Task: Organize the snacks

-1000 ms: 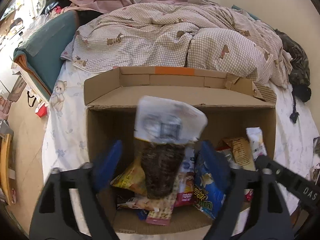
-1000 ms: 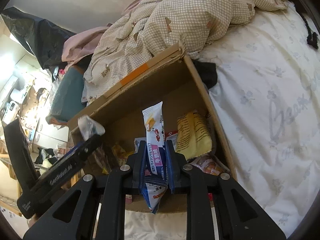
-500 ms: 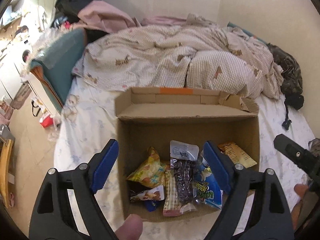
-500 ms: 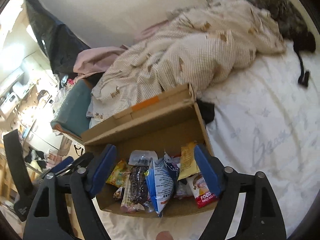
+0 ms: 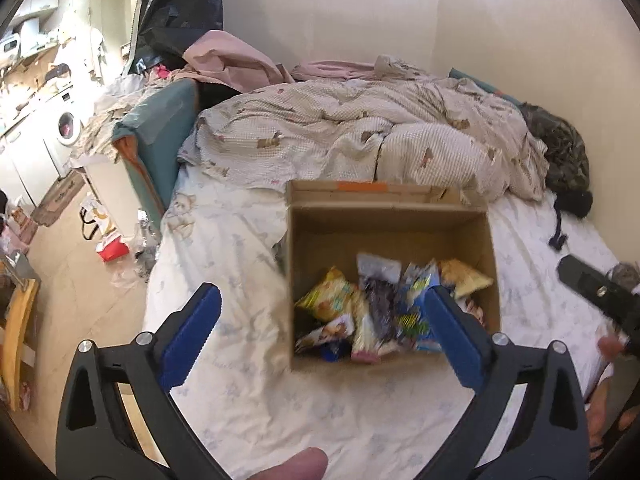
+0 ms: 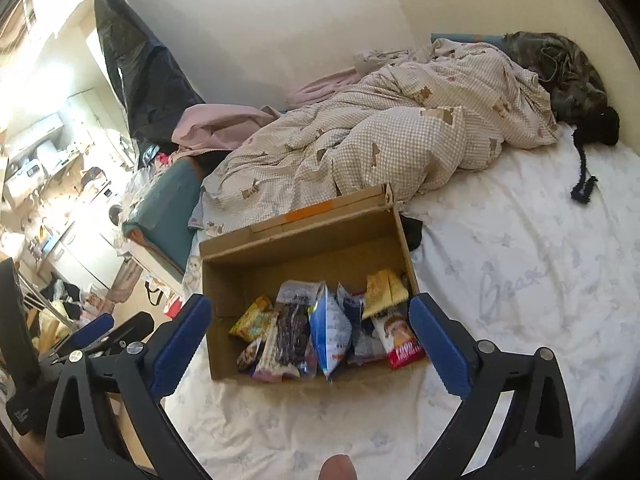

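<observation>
An open cardboard box (image 5: 390,216) (image 6: 304,256) sits on the bed and holds several snack packs: a yellow pack (image 5: 324,294) (image 6: 252,318), a dark pack (image 5: 378,308) (image 6: 292,334), a blue-and-white pack (image 6: 330,330), a red pack (image 6: 402,346). My left gripper (image 5: 320,328) is open and empty, held above and in front of the box. My right gripper (image 6: 308,338) is open and empty, also back from the box. The right gripper's body shows at the right edge of the left wrist view (image 5: 596,292).
A rumpled checked duvet (image 5: 360,136) (image 6: 380,140) lies behind the box. The white bedsheet (image 6: 520,272) spreads around it. A teal cushion (image 5: 160,128) stands at the bed's left edge, with floor clutter (image 5: 112,248) beyond. A dark garment (image 6: 568,80) lies at the far right.
Both grippers let go of their packs into the box: the left opened a second ago, the right half a second ago. Both have since pulled up and back from the box.
</observation>
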Tool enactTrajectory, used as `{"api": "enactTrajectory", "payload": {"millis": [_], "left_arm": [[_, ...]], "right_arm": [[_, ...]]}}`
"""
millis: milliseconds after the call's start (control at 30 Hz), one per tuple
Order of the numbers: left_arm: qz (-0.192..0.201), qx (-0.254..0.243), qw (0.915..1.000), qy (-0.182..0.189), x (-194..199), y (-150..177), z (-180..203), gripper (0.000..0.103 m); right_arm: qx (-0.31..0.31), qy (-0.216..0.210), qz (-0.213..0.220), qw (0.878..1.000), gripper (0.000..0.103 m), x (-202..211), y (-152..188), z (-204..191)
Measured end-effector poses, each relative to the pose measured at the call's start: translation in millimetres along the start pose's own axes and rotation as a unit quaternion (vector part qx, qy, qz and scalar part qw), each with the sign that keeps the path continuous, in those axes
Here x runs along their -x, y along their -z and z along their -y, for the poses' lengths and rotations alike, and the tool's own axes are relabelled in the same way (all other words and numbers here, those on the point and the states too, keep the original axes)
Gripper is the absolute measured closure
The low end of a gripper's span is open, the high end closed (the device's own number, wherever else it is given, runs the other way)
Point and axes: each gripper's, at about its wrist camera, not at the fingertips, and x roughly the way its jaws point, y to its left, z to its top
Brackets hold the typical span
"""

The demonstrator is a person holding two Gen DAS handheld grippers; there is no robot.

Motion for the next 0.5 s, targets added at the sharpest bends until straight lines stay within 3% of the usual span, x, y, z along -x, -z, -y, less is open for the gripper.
{"api": "enactTrajectory", "payload": {"millis": [500], "left_arm": [[0.023,0.020,0.9994,0.016,53.9,56.9,-16.7,0.000]], "right_arm": [[0.040,0.023,-0.008,0.999,0.000,39.9,61.9,-17.2]]}}
